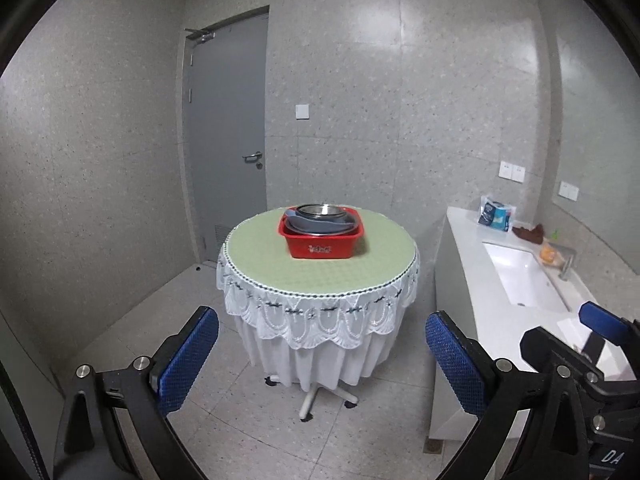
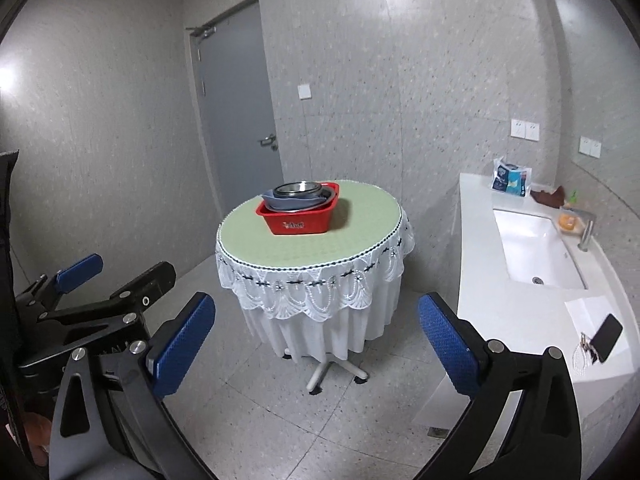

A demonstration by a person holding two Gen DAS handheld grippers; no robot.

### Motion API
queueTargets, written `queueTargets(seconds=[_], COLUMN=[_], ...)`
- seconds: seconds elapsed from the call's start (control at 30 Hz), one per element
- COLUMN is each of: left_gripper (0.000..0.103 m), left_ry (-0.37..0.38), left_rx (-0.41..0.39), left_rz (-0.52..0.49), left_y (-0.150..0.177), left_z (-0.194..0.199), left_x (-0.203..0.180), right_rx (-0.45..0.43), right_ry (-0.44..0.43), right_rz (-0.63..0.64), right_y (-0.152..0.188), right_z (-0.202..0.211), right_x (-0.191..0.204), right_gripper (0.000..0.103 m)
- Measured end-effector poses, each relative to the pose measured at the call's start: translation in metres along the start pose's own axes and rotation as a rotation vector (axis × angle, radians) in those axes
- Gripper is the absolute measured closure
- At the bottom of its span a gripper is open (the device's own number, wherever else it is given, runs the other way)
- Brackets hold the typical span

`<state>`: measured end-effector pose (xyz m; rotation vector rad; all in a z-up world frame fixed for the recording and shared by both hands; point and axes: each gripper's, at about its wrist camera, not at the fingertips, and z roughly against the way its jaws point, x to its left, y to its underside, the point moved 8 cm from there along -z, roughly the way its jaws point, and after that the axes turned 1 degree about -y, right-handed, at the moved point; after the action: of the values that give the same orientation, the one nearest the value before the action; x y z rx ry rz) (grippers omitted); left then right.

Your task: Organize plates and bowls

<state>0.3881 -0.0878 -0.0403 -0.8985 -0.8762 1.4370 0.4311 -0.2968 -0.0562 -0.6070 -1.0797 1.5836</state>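
Observation:
A red plastic basin [image 1: 325, 246] stands on the round table [image 1: 316, 276] with a green top and white lace skirt. Inside it are a grey plate or dish [image 1: 316, 224] and a steel bowl [image 1: 322, 211] stacked on top. The right wrist view shows the same basin [image 2: 300, 222], grey dish [image 2: 292, 201] and steel bowl [image 2: 298, 189]. My left gripper [image 1: 322, 356] is open and empty, well short of the table. My right gripper [image 2: 316, 344] is open and empty, also short of the table. The left gripper shows at the left of the right wrist view [image 2: 120, 276].
A white counter [image 2: 520, 312] with a sink [image 2: 536, 244] runs along the right wall. On it lie a phone [image 2: 606, 338], keys, paper, a tissue pack [image 2: 510, 178] and a brown cloth. A grey door [image 1: 228, 140] stands behind the table. The floor is tiled.

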Motion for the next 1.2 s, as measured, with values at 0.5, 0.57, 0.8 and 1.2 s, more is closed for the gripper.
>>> queueTargets(seconds=[0.5,0.57,0.8,1.2], left_gripper=[0.001,0.001,0.001,0.001], left_ry=[0.050,0.055,0.062,0.079], left_rx=[-0.014,-0.016,-0.039,-0.082], left_rz=[-0.035,-0.034,-0.033,-0.036], left_y=[0.047,0.052,0.060,0.067], left_z=[0.098,0.108,0.134,0.144], left_x=[0.124,0.138,0.176,0.206], right_rx=[-0.060,-0.065,-0.091,-0.126], right_ry=[0.085,0.096,0.117,0.140], right_rz=[-0.054,-0.055,-0.033,-0.011], right_y=[0.057,0.063,0.072,0.077], right_z=[0.064,0.070,0.086,0.101], right_x=[0.111,0.121,0.142,0.153], right_gripper=[0.000,0.000,0.000,0.000])
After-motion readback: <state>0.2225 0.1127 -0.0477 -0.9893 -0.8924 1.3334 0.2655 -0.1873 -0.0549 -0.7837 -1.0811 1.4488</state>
